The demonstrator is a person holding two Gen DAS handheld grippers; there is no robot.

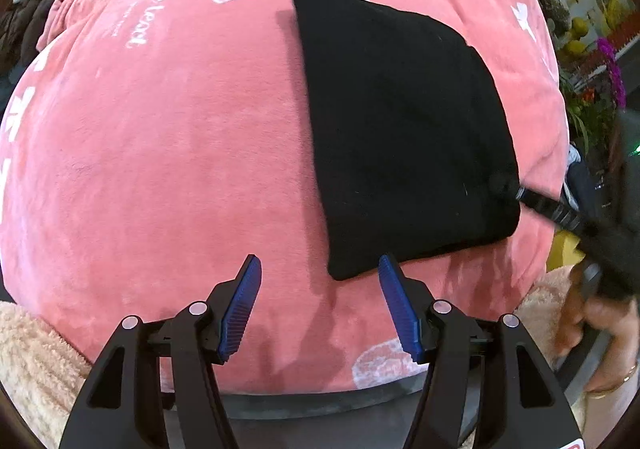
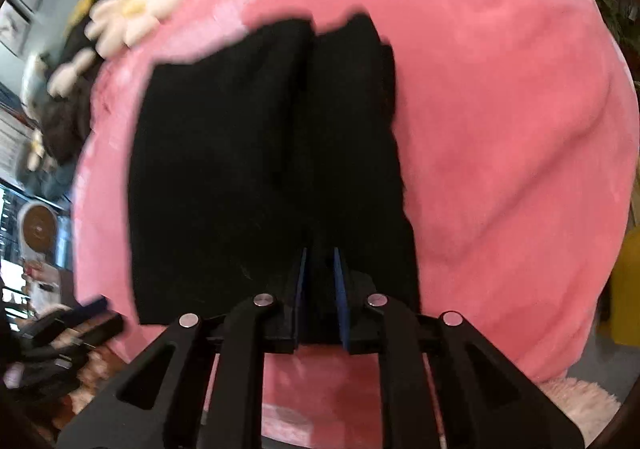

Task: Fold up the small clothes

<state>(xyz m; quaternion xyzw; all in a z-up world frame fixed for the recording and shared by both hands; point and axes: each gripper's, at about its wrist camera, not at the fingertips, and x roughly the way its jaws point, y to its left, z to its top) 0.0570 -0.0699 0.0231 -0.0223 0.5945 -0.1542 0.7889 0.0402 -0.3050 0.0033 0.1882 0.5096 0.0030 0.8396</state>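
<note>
A black garment lies folded on a pink plush blanket. My left gripper hovers open just before the garment's near corner, with nothing between its blue pads. In the right wrist view the same black garment fills the middle, with a crease running down it. My right gripper is shut on the garment's near edge, with black cloth bunched between its narrow jaws. In the left wrist view the right gripper's fingers reach the garment's right edge.
A daisy-shaped cushion lies at the blanket's far corner beside dark fabric. A beige fuzzy cloth borders the near side. A person's hand holds the right gripper. Purple flowers stand beyond the right edge.
</note>
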